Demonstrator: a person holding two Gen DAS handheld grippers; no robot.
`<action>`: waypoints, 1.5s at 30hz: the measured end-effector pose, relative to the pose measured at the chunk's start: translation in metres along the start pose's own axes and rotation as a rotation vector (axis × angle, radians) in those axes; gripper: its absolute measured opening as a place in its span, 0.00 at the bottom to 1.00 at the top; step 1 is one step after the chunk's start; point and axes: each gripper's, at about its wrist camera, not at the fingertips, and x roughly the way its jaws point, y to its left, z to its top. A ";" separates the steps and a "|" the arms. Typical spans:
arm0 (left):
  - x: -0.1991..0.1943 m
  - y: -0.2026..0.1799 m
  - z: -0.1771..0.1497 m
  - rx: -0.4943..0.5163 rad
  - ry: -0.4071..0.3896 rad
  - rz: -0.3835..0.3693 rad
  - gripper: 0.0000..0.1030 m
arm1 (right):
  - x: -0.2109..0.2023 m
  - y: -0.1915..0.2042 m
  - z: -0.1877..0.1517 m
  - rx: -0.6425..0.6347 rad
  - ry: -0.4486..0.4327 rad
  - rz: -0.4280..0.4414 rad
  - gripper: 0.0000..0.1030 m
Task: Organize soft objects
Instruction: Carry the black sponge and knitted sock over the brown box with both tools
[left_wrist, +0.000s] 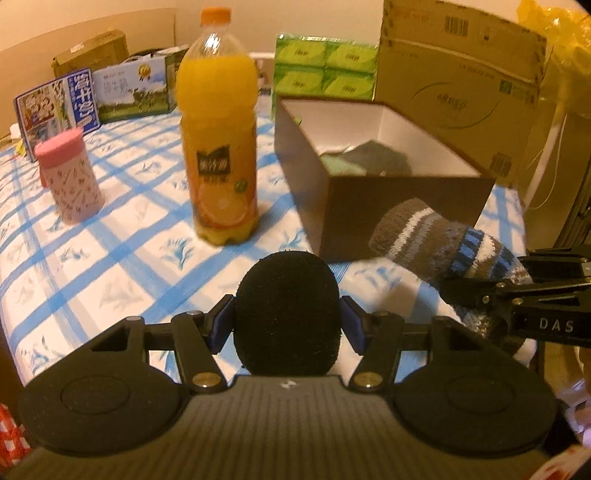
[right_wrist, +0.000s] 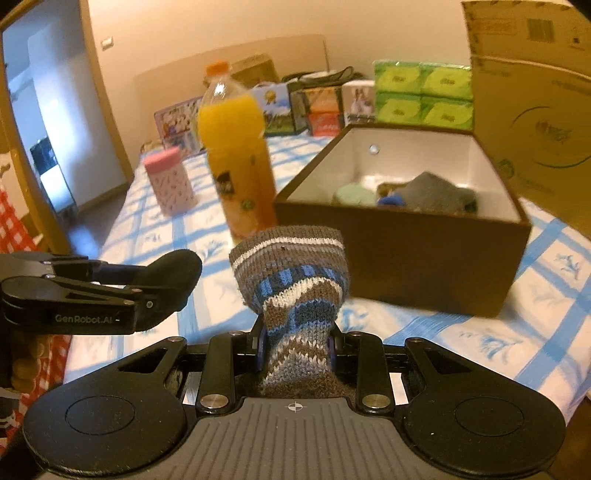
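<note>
Sock, striped grey/blue/white knit (right_wrist: 295, 295), sits clamped in my right gripper (right_wrist: 295, 345), pads pinching its lower part w/ the toe end sticking up and fwd, off the cloth. Left gripper (left_wrist: 287, 325) is closed on a black fuzzy rounded soft object (left_wrist: 287, 310), blue pads pressing both its sides; can't tell what the item is exactly. In left wrist view the sock pokes in from the right, just in front of the brown open cardboard box w/ white inside (left_wrist: 406, 206). Box stands on the blue-and-white checked tablecloth (left_wrist: 110, 258) and already has soft stuff in it: a grey cloth piece (right_wrist: 432, 192), a pale green one (right_wrist: 351, 194), a bit of blue. Tall orange juice bottle w/ orange cap (left_wrist: 218, 147) stands upright just left of the box, pink lidded patterned cup (left_wrist: 70, 177) further left, well apart. Behind: green tissue packs (left_wrist: 325, 70), big tan carton (left_wrist: 461, 74), milk cartons at the far edge. Both grippers are near each other, not touching
</note>
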 end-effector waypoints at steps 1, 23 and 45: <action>-0.002 -0.001 0.004 0.001 -0.008 -0.007 0.56 | -0.003 -0.003 0.003 0.005 -0.007 -0.003 0.29; 0.036 -0.055 0.128 0.102 -0.111 -0.057 0.56 | -0.011 -0.069 0.097 0.032 -0.092 -0.053 0.29; 0.145 -0.076 0.207 0.152 0.004 -0.011 0.57 | 0.080 -0.149 0.177 0.041 0.036 -0.123 0.29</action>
